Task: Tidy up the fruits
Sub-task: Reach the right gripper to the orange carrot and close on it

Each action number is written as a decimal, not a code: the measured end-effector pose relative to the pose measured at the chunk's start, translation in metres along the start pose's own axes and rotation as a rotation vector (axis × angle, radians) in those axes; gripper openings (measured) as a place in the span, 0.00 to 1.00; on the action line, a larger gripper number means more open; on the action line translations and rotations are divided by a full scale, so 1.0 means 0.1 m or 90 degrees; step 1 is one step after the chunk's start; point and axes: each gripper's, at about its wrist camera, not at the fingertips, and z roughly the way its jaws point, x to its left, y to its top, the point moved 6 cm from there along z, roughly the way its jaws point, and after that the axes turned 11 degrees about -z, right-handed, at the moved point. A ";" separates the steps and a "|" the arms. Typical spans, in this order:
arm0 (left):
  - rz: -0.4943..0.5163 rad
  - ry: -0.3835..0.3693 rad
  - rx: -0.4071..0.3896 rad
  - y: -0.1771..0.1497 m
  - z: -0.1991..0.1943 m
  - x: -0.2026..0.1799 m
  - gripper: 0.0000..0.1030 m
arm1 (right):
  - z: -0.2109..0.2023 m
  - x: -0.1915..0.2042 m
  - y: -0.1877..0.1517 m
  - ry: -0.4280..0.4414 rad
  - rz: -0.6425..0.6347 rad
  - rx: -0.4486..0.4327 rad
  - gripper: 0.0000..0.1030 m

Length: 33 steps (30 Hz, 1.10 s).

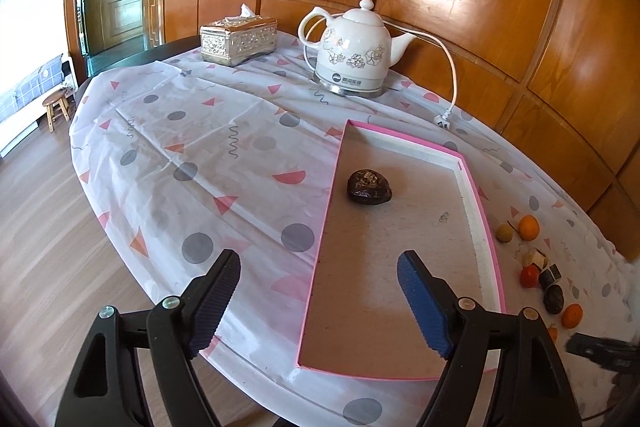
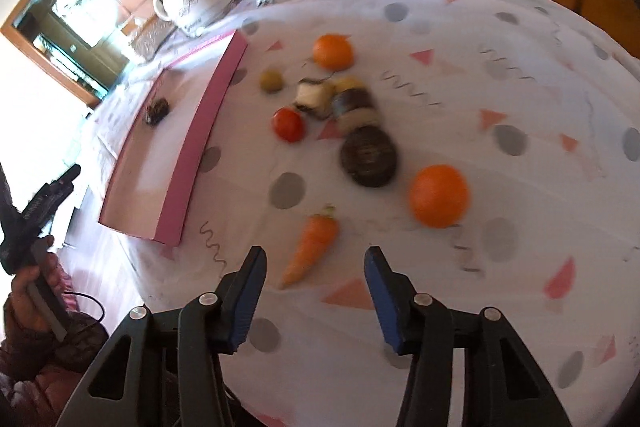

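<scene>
A pink-rimmed tray (image 1: 490, 227) lies on the table with one dark brown fruit (image 1: 369, 185) in it; both show in the right wrist view, tray (image 2: 208, 115) and fruit (image 2: 157, 110). My left gripper (image 1: 318, 301) is open and empty above the tray's near end. My right gripper (image 2: 316, 289) is open and empty just above a carrot (image 2: 310, 245). Beyond it lie an orange (image 2: 439, 195), a dark round fruit (image 2: 369, 157), a tomato (image 2: 288, 124), a second orange (image 2: 333, 51), a small yellow-green fruit (image 2: 272, 81) and cut pieces (image 2: 336, 97).
A white kettle (image 1: 352, 57) with cord and plug (image 1: 443, 121) stands at the table's back, a silver tissue box (image 1: 239, 41) to its left. Wooden wall panels lie behind. The table edge and wooden floor (image 1: 44, 247) lie to the left.
</scene>
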 end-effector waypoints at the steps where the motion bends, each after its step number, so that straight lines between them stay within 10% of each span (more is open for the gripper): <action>1: 0.003 0.000 -0.001 0.00 0.00 0.00 0.79 | 0.06 0.03 0.02 -0.012 -0.003 0.003 0.46; 8: 0.016 0.003 0.000 0.01 0.06 -0.04 0.79 | 0.40 0.16 0.01 -0.079 -0.041 0.033 0.22; 33: -0.153 0.139 0.059 0.06 0.34 0.57 0.79 | 0.41 0.19 0.01 -0.067 -0.110 -0.008 0.22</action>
